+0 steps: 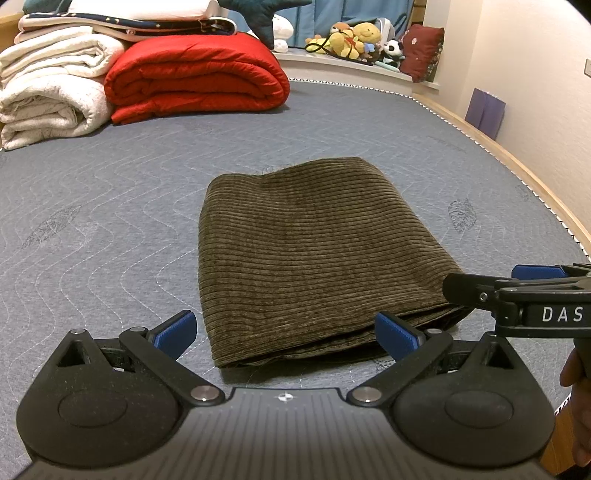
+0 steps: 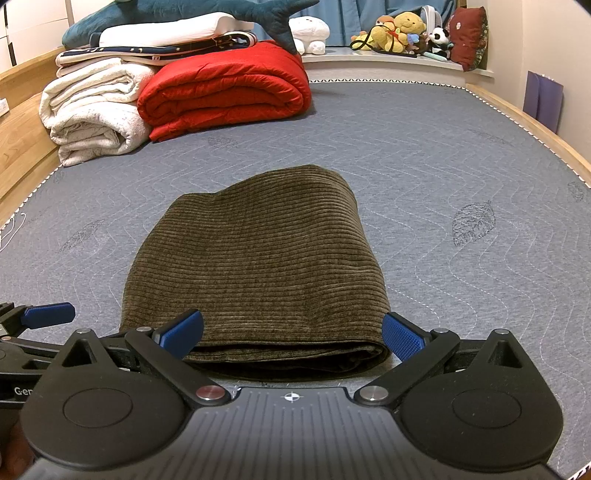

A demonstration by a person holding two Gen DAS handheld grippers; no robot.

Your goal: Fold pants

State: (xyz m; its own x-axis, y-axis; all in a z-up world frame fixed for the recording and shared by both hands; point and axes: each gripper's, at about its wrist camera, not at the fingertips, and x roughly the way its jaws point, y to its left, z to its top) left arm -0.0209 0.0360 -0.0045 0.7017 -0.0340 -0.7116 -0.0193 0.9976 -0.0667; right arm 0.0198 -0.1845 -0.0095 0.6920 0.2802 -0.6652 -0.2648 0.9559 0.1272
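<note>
The left tool [image 1: 286, 334] hangs low over the near edge of the bed with its blue-padded fingers [image 1: 176, 332] spread wide and nothing between them. The right tool [image 2: 291, 334] sits just beside it, likewise spread and empty; in the left wrist view it [image 1: 532, 291] comes in from the right edge, only partly in frame, with the letters "DAS" readable on its body and part of a hand [image 1: 576, 391] gripping it, mostly cut off. In the right wrist view the left tool [image 2: 40, 321] shows only as one blue pad and a dark linkage at the left edge.

Just ahead of both tools lie the pants [image 2: 255, 266], olive-brown corduroy, folded into a compact rectangle on the grey quilted mattress [image 2: 461, 166]. The near edge shows stacked layers with a dark gap between them, but how many folds is hard to make out. Waistband, pockets and leg ends are all hidden inside the bundle. From the left wrist camera, the right tool covers the near right corner of the pants [image 1: 314, 258], so I cannot tell whether it touches the cloth.

Farther back, well apart from the pants, a red quilt [image 2: 225, 92] is rolled beside a white blanket [image 2: 92, 110]. More bedding and a blue plush shark [image 2: 177, 11] lie on top, the shark cut off by the frame. Stuffed toys [image 2: 402, 33] crowd a ledge beyond the bed, too small to sort out singly.
</note>
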